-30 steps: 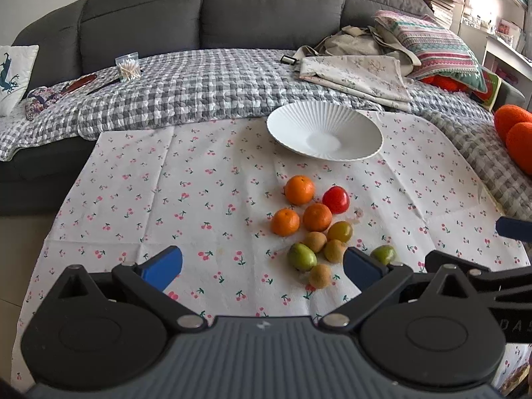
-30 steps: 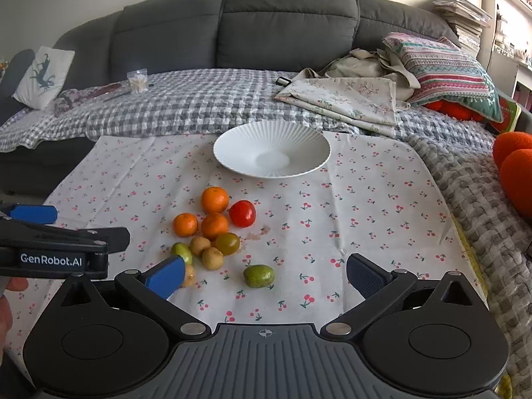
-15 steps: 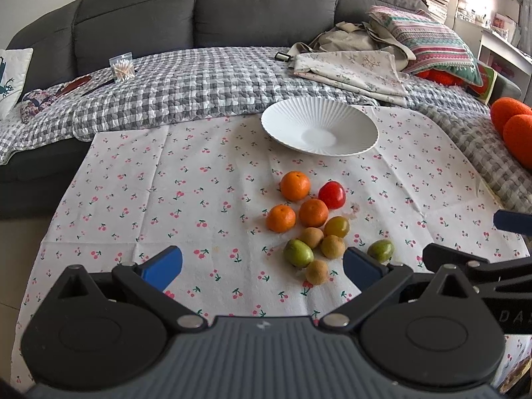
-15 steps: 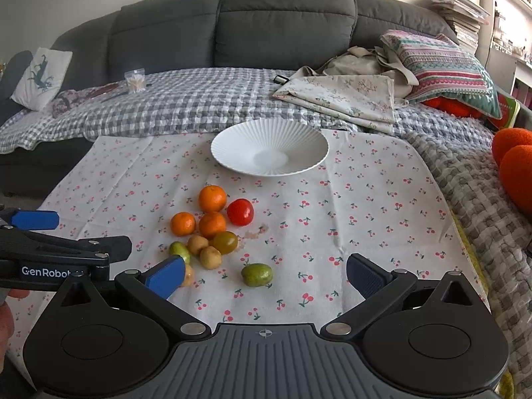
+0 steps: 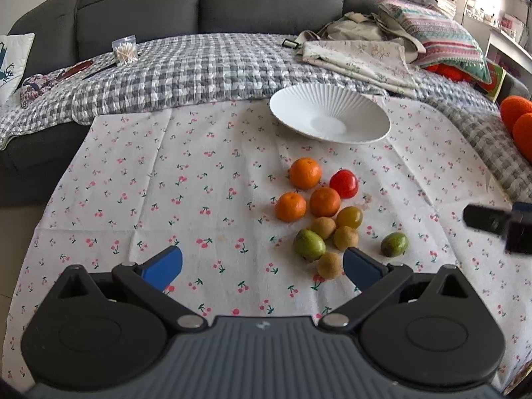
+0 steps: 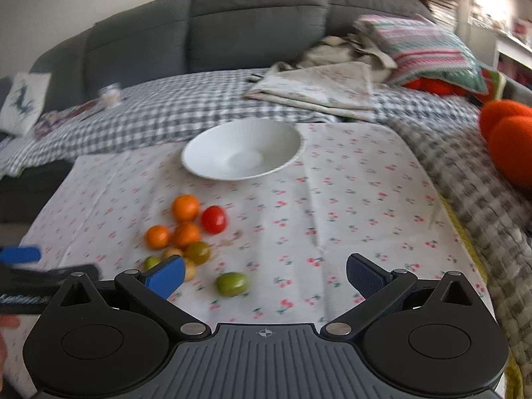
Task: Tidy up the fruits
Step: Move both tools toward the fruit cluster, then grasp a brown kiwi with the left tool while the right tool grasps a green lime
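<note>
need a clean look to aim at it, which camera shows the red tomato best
The left wrist view: the red tomato is sharp and unobstructed beside the oranges. The right wrist view shows it whole too, but motion-blurred.

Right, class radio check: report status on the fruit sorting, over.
Left claw open, empty. Right claw open, empty. Fruit cluster on cherry-print cloth; white ribbed bowl empty. Path unobstructed.

Grey sofa (image 5: 206, 3) behind, checked blanket (image 5: 199, 66), daylight

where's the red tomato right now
The red tomato lies on the cherry-print cloth, at the right edge of the fruit cluster, beside the oranges and nearer than the white bowl.
</note>
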A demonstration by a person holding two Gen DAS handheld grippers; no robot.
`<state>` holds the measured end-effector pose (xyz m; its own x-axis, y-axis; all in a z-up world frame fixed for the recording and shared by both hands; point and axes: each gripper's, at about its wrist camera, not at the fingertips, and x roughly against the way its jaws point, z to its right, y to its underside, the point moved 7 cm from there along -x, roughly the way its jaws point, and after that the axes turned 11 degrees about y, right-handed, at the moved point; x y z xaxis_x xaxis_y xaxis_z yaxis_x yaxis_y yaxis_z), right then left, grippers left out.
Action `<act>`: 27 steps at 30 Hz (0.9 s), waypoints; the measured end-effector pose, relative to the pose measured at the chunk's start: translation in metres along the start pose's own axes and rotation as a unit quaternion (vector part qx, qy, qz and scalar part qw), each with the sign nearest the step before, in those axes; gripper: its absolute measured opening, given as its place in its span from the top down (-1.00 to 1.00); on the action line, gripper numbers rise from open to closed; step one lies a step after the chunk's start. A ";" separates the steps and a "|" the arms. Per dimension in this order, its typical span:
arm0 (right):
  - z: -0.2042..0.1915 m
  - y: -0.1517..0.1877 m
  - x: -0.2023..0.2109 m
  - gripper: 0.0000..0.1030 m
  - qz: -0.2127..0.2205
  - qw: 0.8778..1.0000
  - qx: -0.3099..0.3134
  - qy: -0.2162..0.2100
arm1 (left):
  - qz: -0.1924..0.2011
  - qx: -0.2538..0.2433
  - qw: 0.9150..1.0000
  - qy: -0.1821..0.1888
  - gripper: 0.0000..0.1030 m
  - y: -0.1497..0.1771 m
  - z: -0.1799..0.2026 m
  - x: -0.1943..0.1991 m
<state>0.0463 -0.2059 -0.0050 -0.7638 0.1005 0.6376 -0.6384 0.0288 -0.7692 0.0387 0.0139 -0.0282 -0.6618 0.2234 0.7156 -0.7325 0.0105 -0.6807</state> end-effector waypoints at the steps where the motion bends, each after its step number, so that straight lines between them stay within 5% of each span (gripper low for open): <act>1: 0.004 -0.002 -0.004 -1.00 0.006 1.000 -0.014 -0.004 | -0.003 -0.004 1.000 0.001 -0.98 0.002 0.001 -0.004; 11: -0.003 0.010 -0.031 -0.93 -0.055 0.998 -0.021 -0.028 | -0.038 -0.066 0.996 0.035 -0.84 0.024 0.038 -0.044; 20: -0.012 0.013 -0.041 -0.87 -0.065 0.997 -0.009 -0.037 | -0.035 -0.053 0.997 0.038 -0.39 0.024 0.039 -0.067; 27: -0.019 0.016 -0.050 -0.75 -0.070 0.997 0.011 -0.035 | -0.029 -0.057 0.997 0.036 0.15 0.022 0.039 -0.079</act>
<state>0.0763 -0.1918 -0.0500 -0.6713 0.0274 0.7407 -0.7405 0.0163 -0.6718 0.0683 -0.0419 -0.0932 -0.6025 0.2891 0.7439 -0.7439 0.1344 -0.6547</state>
